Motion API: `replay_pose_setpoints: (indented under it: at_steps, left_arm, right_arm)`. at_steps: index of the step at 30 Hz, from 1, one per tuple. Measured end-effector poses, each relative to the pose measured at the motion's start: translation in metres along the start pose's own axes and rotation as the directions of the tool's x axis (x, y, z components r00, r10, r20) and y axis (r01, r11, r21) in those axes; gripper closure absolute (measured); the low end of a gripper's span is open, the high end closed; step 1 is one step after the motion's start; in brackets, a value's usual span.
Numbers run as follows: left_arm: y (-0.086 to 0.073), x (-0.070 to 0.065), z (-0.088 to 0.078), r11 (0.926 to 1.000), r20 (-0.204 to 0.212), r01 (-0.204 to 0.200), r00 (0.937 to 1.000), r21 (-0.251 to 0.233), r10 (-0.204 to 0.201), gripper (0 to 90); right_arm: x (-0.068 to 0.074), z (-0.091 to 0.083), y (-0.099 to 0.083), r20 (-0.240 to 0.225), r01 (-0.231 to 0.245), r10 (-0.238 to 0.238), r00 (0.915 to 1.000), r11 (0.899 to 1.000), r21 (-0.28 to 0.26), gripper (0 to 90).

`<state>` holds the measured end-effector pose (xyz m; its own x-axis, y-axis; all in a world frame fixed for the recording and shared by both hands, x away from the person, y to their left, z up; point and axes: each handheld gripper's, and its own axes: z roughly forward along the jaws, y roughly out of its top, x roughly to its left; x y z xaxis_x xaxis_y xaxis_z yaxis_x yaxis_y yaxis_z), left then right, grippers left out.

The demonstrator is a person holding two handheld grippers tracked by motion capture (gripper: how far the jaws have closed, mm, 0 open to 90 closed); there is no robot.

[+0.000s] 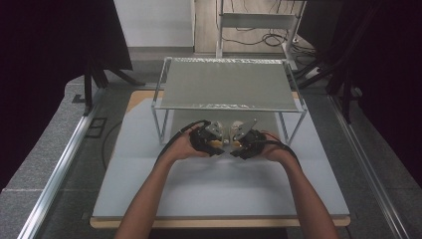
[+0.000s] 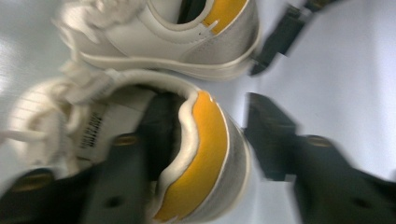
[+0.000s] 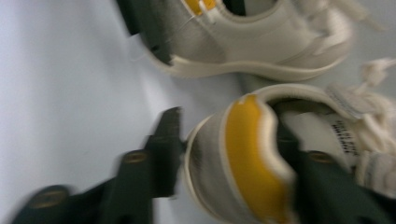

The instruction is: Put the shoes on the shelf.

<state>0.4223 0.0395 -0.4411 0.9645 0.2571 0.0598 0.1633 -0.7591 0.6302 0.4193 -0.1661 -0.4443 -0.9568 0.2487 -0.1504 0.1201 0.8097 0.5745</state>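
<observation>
Nearest to us in the high view are the person's two forearms, which rise from the bottom edge over the white table top and meet near its middle. The left gripper and the right gripper sit there almost nose to nose, each at the heel of one small white shoe with a yellow heel lining. In the left gripper view we see the left shoe lying on the table top, one black jaw down inside its heel opening and the other standing clear of the outer heel wall with a gap between, so we read these tongs as open, with the heel between them. In the right gripper view the right shoe sits likewise on the table top; one jaw is inside the opening, the other just beside the grey heel, and the blur keeps us from seeing whether it touches. Beyond the shoes, at the far half of the table top, stands the metal-framed rack, its grey shelf raised on thin legs.
</observation>
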Motion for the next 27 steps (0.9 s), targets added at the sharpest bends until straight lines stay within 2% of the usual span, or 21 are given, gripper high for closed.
replay_pose_setpoints:
  at_steps: [2, 5, 7, 9, 10, 15, 20, 24, 26, 27]
  left_arm:
    - [0.001, -0.002, -0.002, 0.9997, -0.048, -0.015, 0.9988, -0.021, 0.014, 39.2]
    - [-0.002, -0.004, -0.005, 0.9988, -0.087, -0.001, 0.9962, -0.049, -0.003, 33.3]
    - [-0.004, -0.005, -0.007, 0.9969, -0.117, 0.001, 0.9931, -0.078, -0.01, 31.8]
    - [-0.004, -0.006, -0.008, 0.9958, -0.145, -0.004, 0.9894, -0.092, -0.01, 30.0]
    - [-0.004, -0.006, -0.01, 0.9956, -0.156, -0.017, 0.9877, -0.092, 0.003, 29.0]
    - [-0.004, -0.012, -0.02, 0.9908, -0.177, -0.016, 0.9842, -0.135, -0.008, 27.7]
    - [-0.007, -0.021, -0.035, 0.9849, -0.203, -0.018, 0.9789, -0.172, -0.018, 29.5]
    - [-0.015, -0.032, -0.048, 0.9778, -0.21, 0.014, 0.9759, -0.209, -0.059, 32.0]
    - [-0.02, -0.037, -0.053, 0.9755, -0.216, 0.03, 0.9732, -0.218, -0.078, 35.2]
    - [-0.024, -0.04, -0.056, 0.9737, -0.215, 0.042, 0.9723, -0.224, -0.091, 36.6]
  right_arm:
    - [0.003, 0.0, 0.001, 0.007, -0.005, 0.005, 1.0, 1.0, 0.001, 43.2]
    - [0.01, -0.001, 0.003, 0.085, 0.019, -0.018, 0.9962, 1.0, -0.006, 34.8]
    - [0.012, -0.004, 0.003, 0.111, 0.014, -0.01, 0.9937, 0.999, -0.041, 34.6]
    - [0.014, -0.007, 0.004, 0.117, 0.001, 0.007, 0.9931, 0.997, -0.073, 34.6]
    - [0.015, -0.009, 0.004, 0.125, 0.007, 0.003, 0.9921, 0.997, -0.077, 34.6]
    - [0.02, -0.015, 0.003, 0.159, 0.022, -0.005, 0.9873, 0.994, -0.108, 34.1]
    - [0.027, -0.027, 0.002, 0.204, 0.047, -0.019, 0.9789, 0.99, -0.135, 34.0]
    - [0.036, -0.042, 0.001, 0.212, 0.047, -0.01, 0.9773, 0.984, -0.173, 37.7]
    - [0.04, -0.048, -0.004, 0.195, 0.017, 0.025, 0.9805, 0.977, -0.211, 39.0]
    - [0.042, -0.05, -0.006, 0.2, 0.016, 0.028, 0.9793, 0.977, -0.213, 40.5]
